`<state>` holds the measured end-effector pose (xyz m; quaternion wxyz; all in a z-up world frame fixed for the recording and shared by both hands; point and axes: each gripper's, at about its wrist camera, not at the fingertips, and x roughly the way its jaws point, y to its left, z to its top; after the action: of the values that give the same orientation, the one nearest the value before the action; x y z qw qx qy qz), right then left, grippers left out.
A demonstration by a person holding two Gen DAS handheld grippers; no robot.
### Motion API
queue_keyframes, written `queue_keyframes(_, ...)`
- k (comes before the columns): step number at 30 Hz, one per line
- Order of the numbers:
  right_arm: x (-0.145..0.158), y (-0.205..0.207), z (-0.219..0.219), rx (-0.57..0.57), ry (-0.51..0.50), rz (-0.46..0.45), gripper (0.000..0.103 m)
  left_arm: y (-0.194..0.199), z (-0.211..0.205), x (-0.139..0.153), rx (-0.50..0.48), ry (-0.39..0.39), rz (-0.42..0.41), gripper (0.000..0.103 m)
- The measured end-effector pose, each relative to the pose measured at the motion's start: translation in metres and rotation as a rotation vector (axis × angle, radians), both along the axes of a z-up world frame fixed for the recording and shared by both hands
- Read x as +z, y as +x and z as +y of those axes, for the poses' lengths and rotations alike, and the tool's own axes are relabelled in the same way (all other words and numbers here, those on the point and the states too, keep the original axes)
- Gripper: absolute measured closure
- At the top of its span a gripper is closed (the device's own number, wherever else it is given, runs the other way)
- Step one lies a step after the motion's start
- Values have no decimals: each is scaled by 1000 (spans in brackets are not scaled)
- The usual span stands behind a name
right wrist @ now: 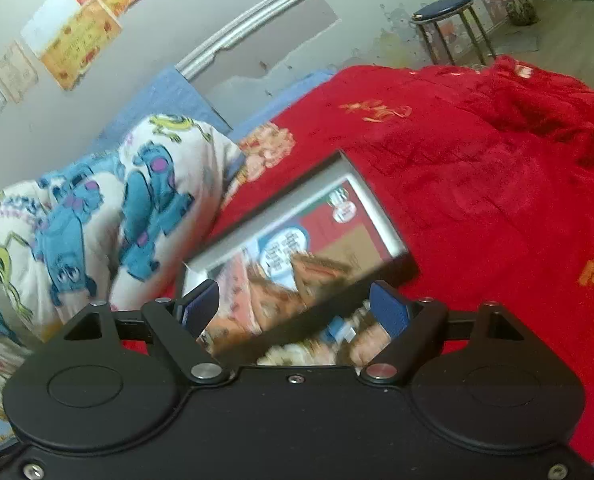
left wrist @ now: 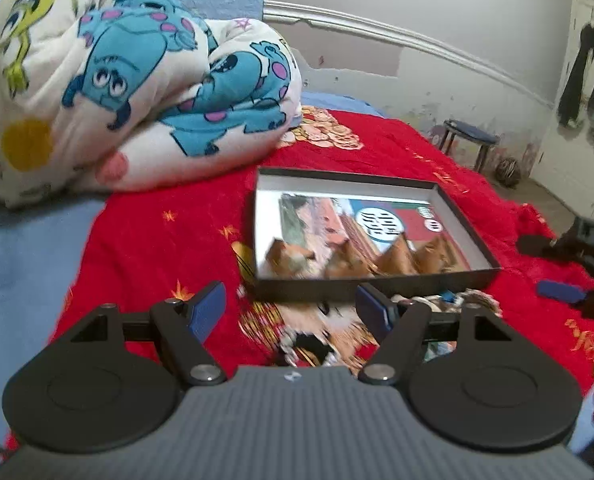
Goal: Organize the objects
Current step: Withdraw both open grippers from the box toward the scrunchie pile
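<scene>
**Bed surface, shallow box at centre, both grippers spread and empty**

The setting is a bedroom: a red blanket (left wrist: 397, 152) with gold embroidery covers the bed, a scuffed grey wall runs behind it, and a blue-topped stool (left wrist: 471, 136) stands on the floor in the upper right of the left wrist view. A bundled white cartoon-print quilt (left wrist: 137, 80) fills the upper left of that frame and rests on the blanket.

The task's thing, a shallow dark-walled box (left wrist: 371, 294) with a white interior, lies flat on the blanket at frame centre. Inside it lies a printed picture sheet (left wrist: 361, 232) in red, blue and brown. Loose small items (left wrist: 449, 300) lie just outside the near wall; blur prevents identifying them.

Left gripper (left wrist: 291, 308): angled downward toward the bed, above the blanket just short of the box's near wall. Its blue pads (left wrist: 209, 310) stand wide apart with nothing between them.

Right gripper (right wrist: 295, 306): angled downward and rolled, so the box (right wrist: 401, 270) appears tilted in its view, with its near end between and beyond the fingers. The fingers are spread and no pad presses on anything. In the left wrist view this gripper (left wrist: 577, 276) shows at the right edge, off the box's right wall.

Clearances: the quilt sits close to the box's far left corner. Bare blanket lies to the left of the box and on its right side toward the bed's edge.
</scene>
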<state>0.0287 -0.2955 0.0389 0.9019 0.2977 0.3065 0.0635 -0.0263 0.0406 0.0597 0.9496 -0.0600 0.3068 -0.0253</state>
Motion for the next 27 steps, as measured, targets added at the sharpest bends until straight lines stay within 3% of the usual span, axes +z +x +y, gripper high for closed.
queue_keyframes(2,-3,-12,4,10,1,9,21,-5,-2,-6,-11,-12,18,21)
queue_keyframes(6,-11,-21,25,63,-78,46,23,2,-17,-21,-38,61,67,21)
queue_keyframes(10,-30,-12,50,124,-165,129,46,13,-19,-38,8,50,141,30)
queue_keyframes(12,-40,-9,57,128,-195,158,49,19,-18,-42,32,53,164,30)
queue_keyframes(16,-51,-2,61,142,-175,193,54,29,-19,-53,46,47,214,34)
queue_keyframes(27,-68,14,78,147,-180,217,70,36,-35,-73,18,101,245,45)
